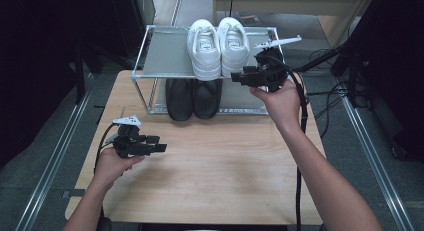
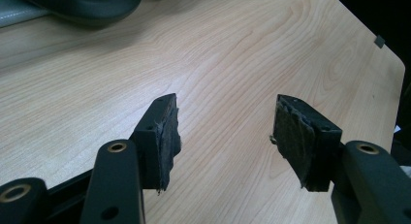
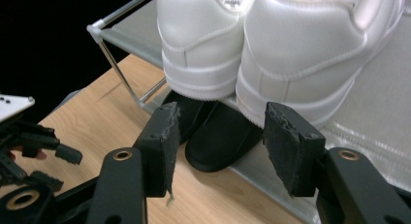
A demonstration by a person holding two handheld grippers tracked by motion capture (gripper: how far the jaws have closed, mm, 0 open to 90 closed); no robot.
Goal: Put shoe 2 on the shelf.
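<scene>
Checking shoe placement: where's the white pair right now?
In the high view, the white pair sits side by side on the top shelf of the metal rack at the table's far edge, above the black shoes, just left of the right tool.

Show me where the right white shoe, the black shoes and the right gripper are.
right white shoe [image 1: 234, 46], high view, on its upper.
black shoes [image 1: 193, 98], high view, between the pair's toes.
right gripper [image 3: 218, 136], right gripper view, between its open jaws.

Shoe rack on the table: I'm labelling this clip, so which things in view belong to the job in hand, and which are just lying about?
In the job:
- white shoes on the rack's top shelf
- shoe rack
- right gripper, open, at the white shoes' heels

Just there:
- black shoes on the lower shelf
- left gripper, open, over the bare table
- cables on the floor
</scene>
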